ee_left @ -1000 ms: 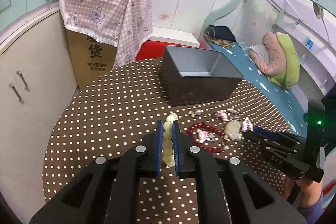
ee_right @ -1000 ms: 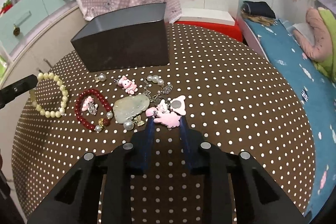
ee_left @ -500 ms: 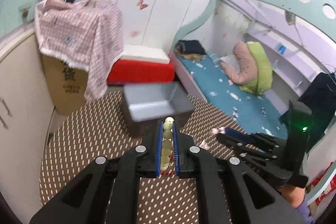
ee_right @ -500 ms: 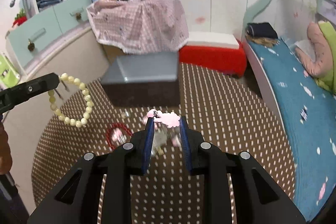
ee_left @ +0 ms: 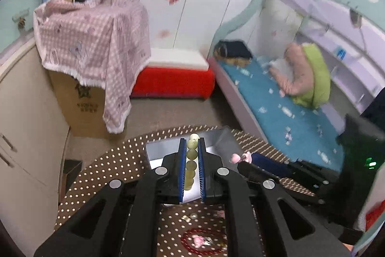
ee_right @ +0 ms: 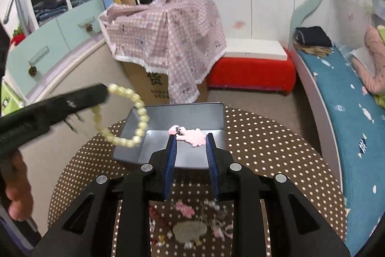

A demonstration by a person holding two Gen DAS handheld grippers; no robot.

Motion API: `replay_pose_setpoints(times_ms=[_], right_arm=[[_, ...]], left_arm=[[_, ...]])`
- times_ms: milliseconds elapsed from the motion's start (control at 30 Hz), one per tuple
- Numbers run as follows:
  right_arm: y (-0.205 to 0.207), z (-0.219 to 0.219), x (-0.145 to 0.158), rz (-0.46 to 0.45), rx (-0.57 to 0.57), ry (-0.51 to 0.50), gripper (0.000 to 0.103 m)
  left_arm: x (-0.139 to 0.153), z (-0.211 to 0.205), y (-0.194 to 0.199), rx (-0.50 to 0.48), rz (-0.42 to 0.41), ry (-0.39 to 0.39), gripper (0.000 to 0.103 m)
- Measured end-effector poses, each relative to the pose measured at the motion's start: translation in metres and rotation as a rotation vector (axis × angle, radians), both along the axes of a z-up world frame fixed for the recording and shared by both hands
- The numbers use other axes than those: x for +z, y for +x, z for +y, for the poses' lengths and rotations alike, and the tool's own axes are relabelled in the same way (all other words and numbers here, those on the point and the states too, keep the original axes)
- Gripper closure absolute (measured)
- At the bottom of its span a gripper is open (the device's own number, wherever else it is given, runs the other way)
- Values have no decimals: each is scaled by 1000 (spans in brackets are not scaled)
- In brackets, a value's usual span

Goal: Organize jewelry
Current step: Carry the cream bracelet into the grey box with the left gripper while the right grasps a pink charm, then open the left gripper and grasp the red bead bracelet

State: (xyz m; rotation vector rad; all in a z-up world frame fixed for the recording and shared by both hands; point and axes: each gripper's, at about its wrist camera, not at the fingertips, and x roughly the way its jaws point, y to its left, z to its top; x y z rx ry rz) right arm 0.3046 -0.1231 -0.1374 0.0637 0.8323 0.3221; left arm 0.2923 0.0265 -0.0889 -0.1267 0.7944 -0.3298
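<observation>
Above the box (ee_right: 168,134), left gripper (ee_left: 191,143) pinches bead bracelet (ee_left: 190,160) between narrow jaws, beads lined up along the pads, loop hanging free over box's left side. Right gripper (ee_right: 190,136) clamps pink charm (ee_right: 192,135) at fingertips, jaws fairly wide, charm spanning the gap over box interior. Below on dotted table (ee_right: 264,148): red bracelet (ee_left: 202,241), loose jewelry (ee_right: 190,225), blurred.

Right tongs (ee_right: 190,139) grip a pink charm (ee_right: 192,135) above an open grey box (ee_right: 173,117) on a brown polka-dot table (ee_right: 264,151). From the left, the left tongs (ee_right: 102,93) dangle a cream bead bracelet (ee_right: 125,117) over the box's left edge. More jewelry (ee_right: 190,228) lies blurred on the table below
</observation>
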Motion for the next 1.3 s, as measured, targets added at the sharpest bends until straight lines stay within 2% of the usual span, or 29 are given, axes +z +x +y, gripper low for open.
replay_pose_setpoints(times_ms=[167,333,433,533,700,767,800,867,1100,1300], right_arm=[[12,13,-18,41,25,-33,78],[20,20,-31,59,33,-52,78],[21,20,-34,66,32,-54,78],[23,21,-34,66,30,-54,78],[20,20,-34,63,16,-46,76],[15,17,-32,56,11,-39,66],[12,15,-30,47,3,-37,58],[4,10,-25,37,-2,-24,57],[-35,-14,-3,-30,-30,-7,57],[-75,-34,0,-57,-61,-23,55]], left_arm=[[-35,-3,18,-2,87,13,95],[-47,-1,18,2,105,26,94],[-48,0,18,3,110,19,85],[-45,3,14,21,93,16,69],[-41,7,3,28,81,11,68],[-39,10,-2,34,76,19,65],[-37,10,-6,38,71,21,63],[-33,14,-16,51,47,27,57],[-28,28,-57,91,2,47,54],[-44,32,-85,106,26,79,54]])
